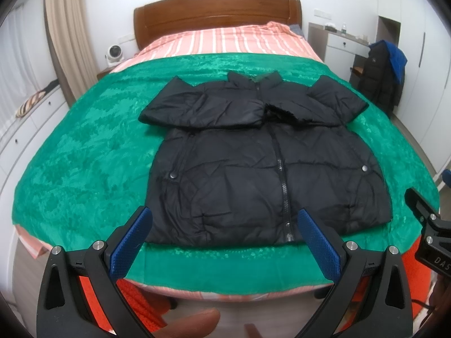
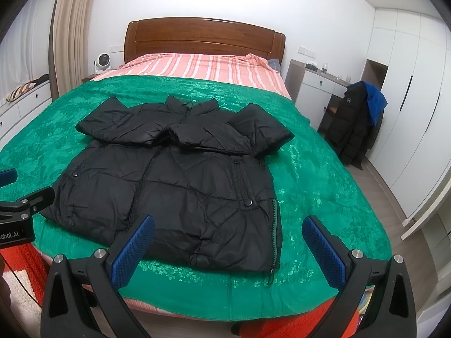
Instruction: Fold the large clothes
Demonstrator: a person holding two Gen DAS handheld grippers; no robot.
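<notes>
One black puffy jacket point(image 1: 253, 169) lies flat on the green blanket point(image 1: 84, 155) in the left wrist view, both sleeves folded across its chest, and the left gripper point(image 1: 224, 242) hangs near its bottom edge with jaws wide apart, holding nothing. In the right wrist view, the jacket point(image 2: 183, 191) sits on the blanket point(image 2: 324, 197), and the right gripper point(image 2: 228, 248) hovers near its bottom corner, jaws wide apart and empty too.

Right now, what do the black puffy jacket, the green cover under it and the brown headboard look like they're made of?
Black puffy jacket: likely padded nylon or polyester shell, with a faint sheen, sharp creases, quilted seams and metal-looking snaps.
Green cover: plush, velvet-like fabric, its shiny patches mottled; the fibre can't be told.
Brown headboard: apparently varnished wood, reddish and glossy, with panel lines.
</notes>
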